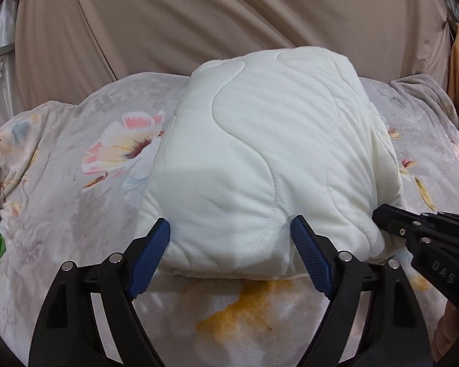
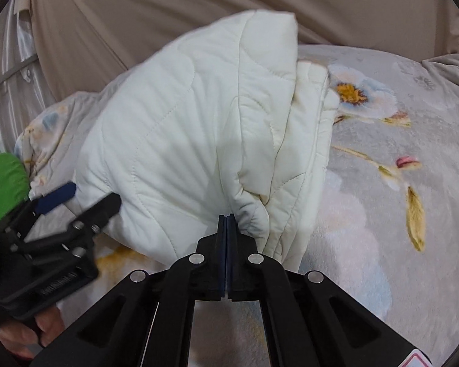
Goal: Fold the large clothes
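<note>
The white quilt (image 1: 260, 159) lies already folded into a thick, padded bundle on the floral bed cover (image 1: 61, 183), roughly mid-bed, with a tan curtain (image 1: 199, 15) hanging behind the far edge and a green cloth (image 2: 4, 183) at the left edge. The step in hand looks like a late one: tidying or taking up the near end of the bundle for a last fold or a lift. The left claw (image 1: 231, 244) stands wide, its blue pads (image 1: 151, 253) straddling the quilt's near edge; they seem to sit beside the fabric, not to press it, so it holds nothing. The right claw (image 2: 227, 223) is fully closed, pads together, its tip at the loose layered folds on the quilt's near right corner; whether a thin pinch of cloth is caught between the pads cannot be told. Next, the left claw probably needs to close on the thick edge while the right keeps the loose layers from spilling; the puffy stack may spring open if let go.
</note>
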Available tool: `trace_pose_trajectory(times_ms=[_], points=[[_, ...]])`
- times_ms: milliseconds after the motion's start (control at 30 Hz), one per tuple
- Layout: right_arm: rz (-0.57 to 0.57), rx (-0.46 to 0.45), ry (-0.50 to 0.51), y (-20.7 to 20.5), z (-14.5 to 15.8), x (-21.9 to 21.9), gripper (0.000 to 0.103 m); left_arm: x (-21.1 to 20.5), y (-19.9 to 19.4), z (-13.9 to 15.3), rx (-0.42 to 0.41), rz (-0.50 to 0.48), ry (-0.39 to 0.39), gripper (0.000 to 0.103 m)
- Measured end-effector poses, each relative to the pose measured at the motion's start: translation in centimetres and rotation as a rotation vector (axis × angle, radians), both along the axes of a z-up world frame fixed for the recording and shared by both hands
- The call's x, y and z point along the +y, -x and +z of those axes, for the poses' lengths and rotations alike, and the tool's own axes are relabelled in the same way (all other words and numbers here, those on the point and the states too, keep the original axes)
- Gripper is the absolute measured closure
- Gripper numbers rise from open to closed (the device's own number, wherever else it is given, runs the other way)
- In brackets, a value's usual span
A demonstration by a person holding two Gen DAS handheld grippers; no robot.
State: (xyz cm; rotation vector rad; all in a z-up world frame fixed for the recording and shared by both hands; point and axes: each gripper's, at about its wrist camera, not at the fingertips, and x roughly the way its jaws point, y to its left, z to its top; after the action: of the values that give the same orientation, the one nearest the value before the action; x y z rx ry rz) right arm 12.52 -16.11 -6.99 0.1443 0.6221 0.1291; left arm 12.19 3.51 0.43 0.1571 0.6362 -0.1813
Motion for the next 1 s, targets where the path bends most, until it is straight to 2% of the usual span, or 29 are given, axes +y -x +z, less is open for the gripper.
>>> trace_pose_trajectory(times_ms=[167, 267, 400, 600, 700, 800, 1000], points=[[-0.053, -0.059, 0.02, 3.2, 0.5, 0.7, 0.103, 0.2, 1.1, -0.1, 0.023, 0.011, 0.032, 0.024], [-0.076, -0.068, 0.037, 4.5, 0.1, 0.9, 0.099, 0.2, 1.7, -0.7, 0.045, 0.023, 0.04, 0.024], [-0.111, -0.051, 0.042, 5.6, -1.2, 0.9, 0.084, 0.3, 2.6, -1.9, 0.068, 0.057, 0.045, 0.024], [-0.15, -0.028, 0.074, 6.5, -2.9, 1.2, 0.07, 0.5, 4.1, -3.6, 0.108, 0.104, 0.042, 0.024], [-0.166, -0.03, 0.081, 6.6, -3.2, 1.2, 0.067, 0.6, 4.9, -3.4, 0.075, 0.126, 0.041, 0.023], [-0.172, -0.042, 0.08, 6.8, -3.2, 1.1, 0.065, 0.7, 5.4, -3.2, 0.038, 0.152, 0.04, 0.015], [-0.166, -0.067, 0.12, 7.1, -3.2, 1.9, 0.064, 0.6, 6.0, -2.9, 0.001, 0.143, 0.055, 0.015]])
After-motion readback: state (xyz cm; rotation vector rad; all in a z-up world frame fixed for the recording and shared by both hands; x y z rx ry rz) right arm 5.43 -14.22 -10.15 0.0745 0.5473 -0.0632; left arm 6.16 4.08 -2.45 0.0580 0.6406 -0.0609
